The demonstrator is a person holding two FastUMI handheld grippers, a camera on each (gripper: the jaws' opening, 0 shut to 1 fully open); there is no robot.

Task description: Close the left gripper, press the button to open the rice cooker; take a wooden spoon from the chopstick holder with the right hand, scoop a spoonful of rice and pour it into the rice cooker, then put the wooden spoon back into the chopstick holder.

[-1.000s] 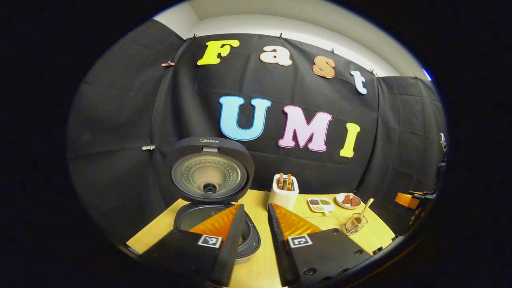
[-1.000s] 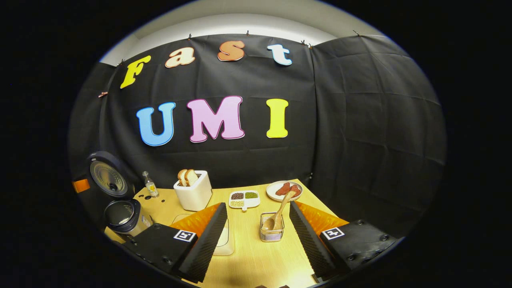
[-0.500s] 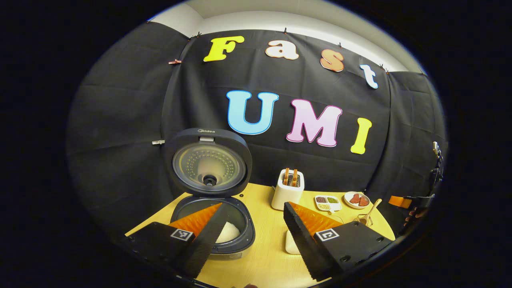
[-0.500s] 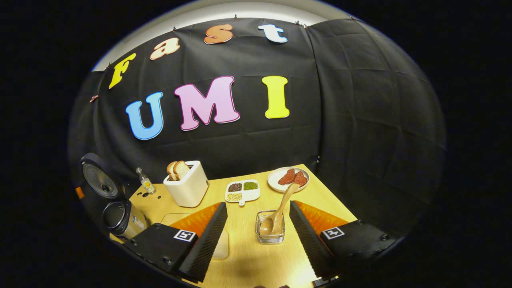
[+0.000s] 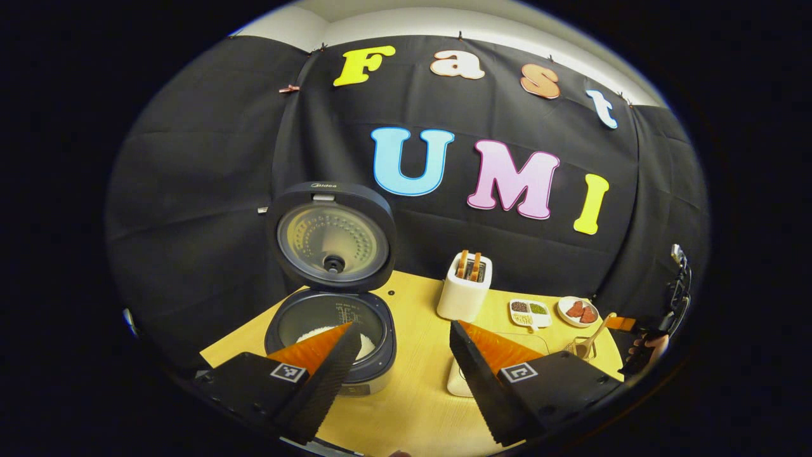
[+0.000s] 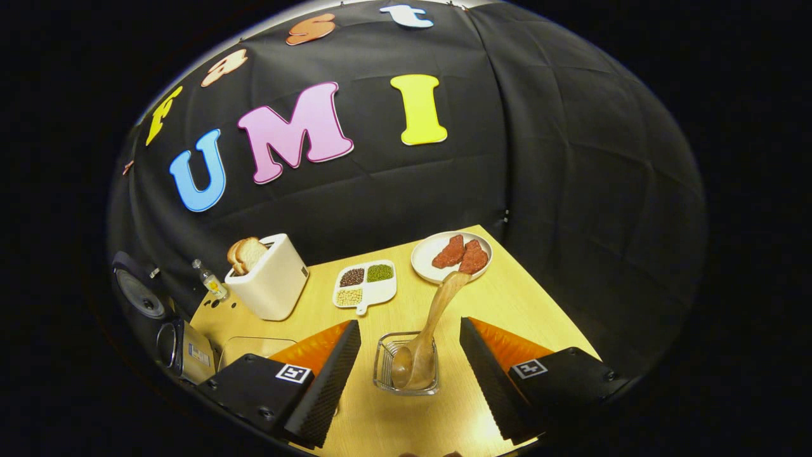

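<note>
While the right gripper (image 6: 409,355) hangs spread wide over the chopstick holder (image 6: 406,371), nothing is pinched; the wooden spoon (image 6: 426,336) leans loosely inside, so a skewed closure could topple both. Farther off, the left gripper (image 5: 398,355) gapes beside the open rice cooker (image 5: 330,330).

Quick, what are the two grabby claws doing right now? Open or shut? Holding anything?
Left gripper: open, holding nothing, above the table beside the open rice cooker.
Right gripper: open, holding nothing, its fingers on either side of the wooden spoon without touching it.
</note>
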